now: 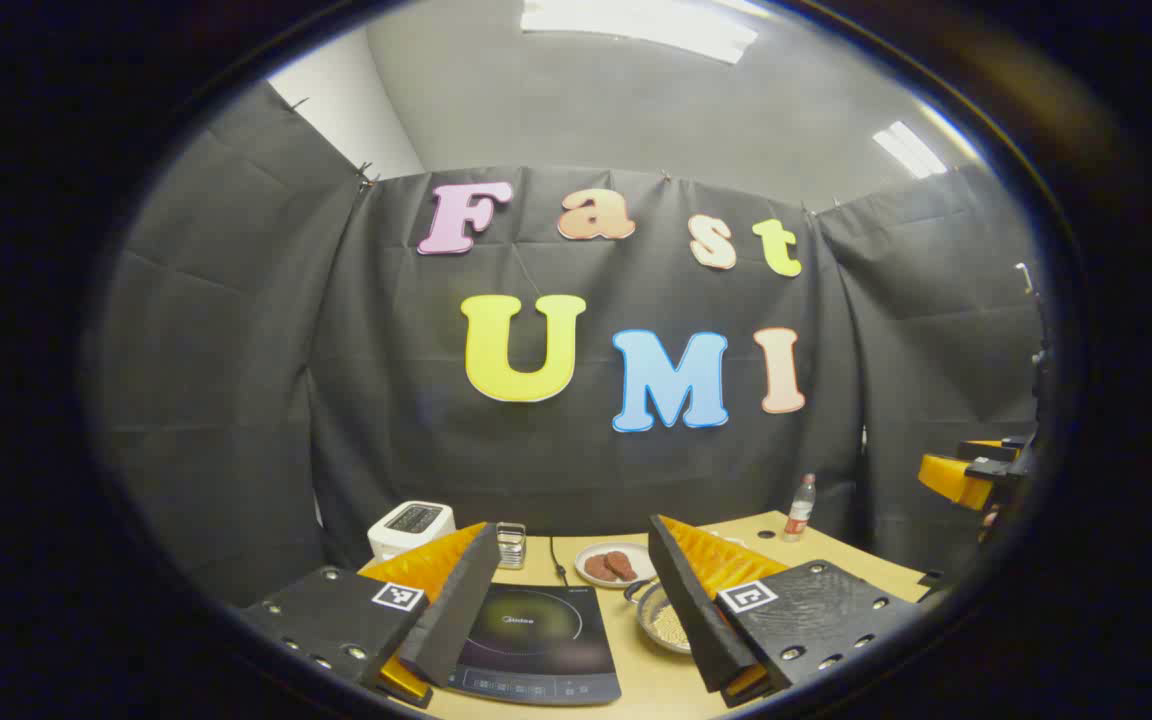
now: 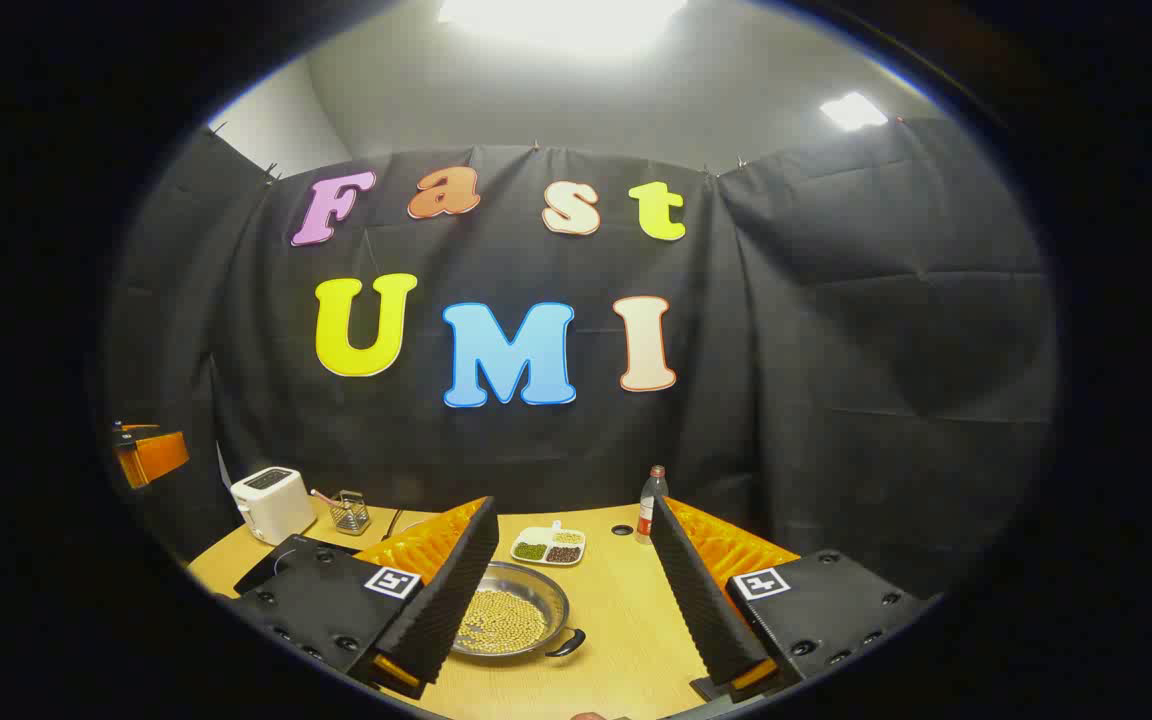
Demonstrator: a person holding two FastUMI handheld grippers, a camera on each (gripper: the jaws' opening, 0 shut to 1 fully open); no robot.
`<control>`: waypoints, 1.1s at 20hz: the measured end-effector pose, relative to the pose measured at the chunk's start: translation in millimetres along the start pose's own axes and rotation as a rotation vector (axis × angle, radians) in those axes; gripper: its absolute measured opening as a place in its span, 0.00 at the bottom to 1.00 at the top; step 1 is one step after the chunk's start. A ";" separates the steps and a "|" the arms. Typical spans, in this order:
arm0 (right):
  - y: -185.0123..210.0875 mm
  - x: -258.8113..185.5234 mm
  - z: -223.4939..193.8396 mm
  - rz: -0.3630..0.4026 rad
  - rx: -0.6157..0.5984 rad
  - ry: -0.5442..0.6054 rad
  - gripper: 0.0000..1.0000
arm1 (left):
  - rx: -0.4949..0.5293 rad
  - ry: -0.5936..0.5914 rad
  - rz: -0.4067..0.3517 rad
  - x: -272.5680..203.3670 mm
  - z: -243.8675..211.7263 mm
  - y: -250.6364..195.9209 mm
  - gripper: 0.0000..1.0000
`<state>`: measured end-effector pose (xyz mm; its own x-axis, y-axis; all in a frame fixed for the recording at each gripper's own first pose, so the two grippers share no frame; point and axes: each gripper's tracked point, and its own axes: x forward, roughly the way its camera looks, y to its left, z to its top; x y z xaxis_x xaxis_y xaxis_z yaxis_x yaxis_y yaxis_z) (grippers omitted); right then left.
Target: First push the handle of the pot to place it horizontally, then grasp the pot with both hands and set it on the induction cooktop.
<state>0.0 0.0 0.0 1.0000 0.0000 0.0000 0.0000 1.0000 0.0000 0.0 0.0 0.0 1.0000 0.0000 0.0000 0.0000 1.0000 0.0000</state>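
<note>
A shallow metal pot (image 2: 511,620) holding pale beans sits on the wooden table (image 2: 626,620), with a dark handle (image 2: 568,643) at its near right rim. In the left gripper view the pot (image 1: 664,622) lies just right of the black induction cooktop (image 1: 536,640), half hidden behind one finger. My left gripper (image 1: 572,530) hangs open above the cooktop, holding nothing. My right gripper (image 2: 572,505) is open above the table, its left finger (image 2: 436,600) covering the pot's left edge. Both are raised off the pot.
Along the back stand a white toaster (image 1: 411,525), a metal holder (image 1: 511,545), a plate of brown food (image 1: 614,565) and a small bottle (image 2: 647,505). A divided tray of beans (image 2: 549,546) lies behind the pot. The cooktop's cord (image 1: 556,562) runs rearward.
</note>
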 end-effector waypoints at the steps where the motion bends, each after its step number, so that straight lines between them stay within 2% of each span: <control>1: 1.2 -0.5 -0.5 0.000 -0.002 0.002 0.97 | 0.002 0.002 -0.004 0.4 -3.3 -0.3 0.91; 7: 16.2 -0.8 -7.1 0.034 -0.002 0.032 0.98 | -0.010 0.012 -0.006 0.3 -13.0 3.2 0.90; 8: 17.7 0.4 -6.9 0.037 -0.007 0.034 0.98 | -0.008 0.015 -0.004 0.1 -15.3 4.9 0.87; 18: 37.3 8.7 -11.0 0.069 -0.030 0.069 0.98 | 0.020 0.047 -0.021 9.8 -39.5 13.3 0.88; 22: 44.7 11.3 -16.8 0.100 -0.030 0.110 0.98 | -0.008 0.063 -0.019 13.6 -51.0 16.6 0.88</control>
<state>11.3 44.7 -16.8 0.9890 0.0975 -0.1111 -0.1008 0.9946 -0.0245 13.6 16.6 -51.0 0.9979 -0.0195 -0.0625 0.0191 0.9998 -0.0083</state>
